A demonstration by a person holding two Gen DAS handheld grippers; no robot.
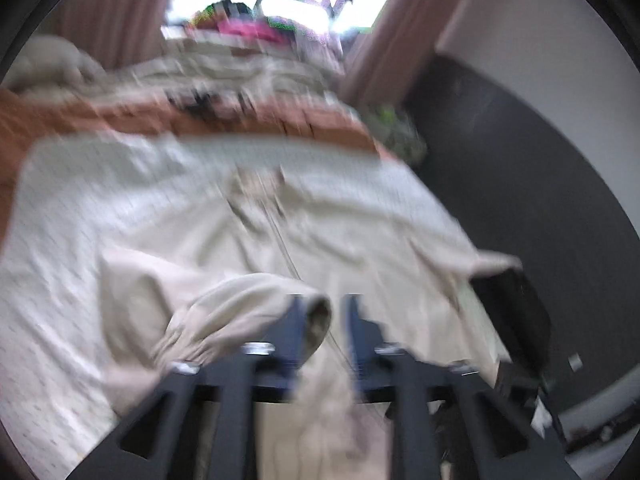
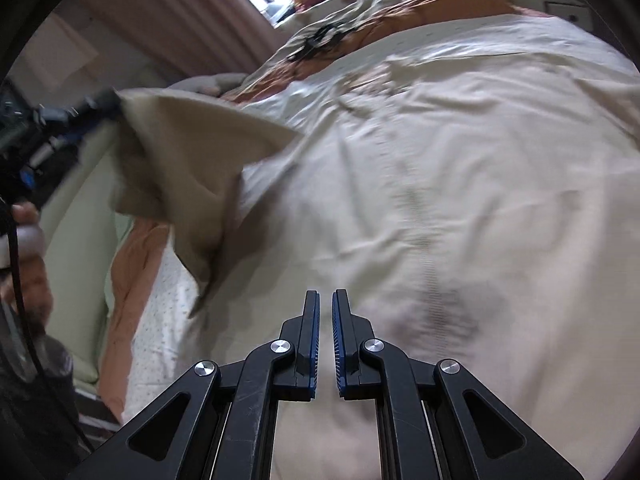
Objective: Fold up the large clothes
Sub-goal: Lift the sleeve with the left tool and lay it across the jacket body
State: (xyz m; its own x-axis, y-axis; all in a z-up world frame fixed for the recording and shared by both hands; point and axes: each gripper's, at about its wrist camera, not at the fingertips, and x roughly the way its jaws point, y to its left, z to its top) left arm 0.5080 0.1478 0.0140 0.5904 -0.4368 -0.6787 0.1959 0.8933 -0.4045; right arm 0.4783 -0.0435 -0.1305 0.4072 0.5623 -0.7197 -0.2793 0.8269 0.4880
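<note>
A large beige zip-up garment [image 2: 460, 184] lies spread on the bed, its zipper running down the middle. In the left wrist view it [image 1: 248, 216] fills the centre. My left gripper [image 1: 322, 306] is shut on the garment's sleeve cuff [image 1: 316, 320] and holds the sleeve lifted. In the right wrist view the left gripper [image 2: 108, 100] shows at far left holding the raised sleeve [image 2: 188, 168]. My right gripper [image 2: 325, 300] hovers over the garment's lower part, its jaws nearly closed with a narrow gap and nothing between them.
The bed has a white dotted sheet [image 1: 52, 280] and an orange quilt [image 1: 240, 120] beyond the garment. Pink curtains [image 2: 180, 12] and a bright window stand behind. A dark wall panel [image 1: 520, 160] is to the right of the bed.
</note>
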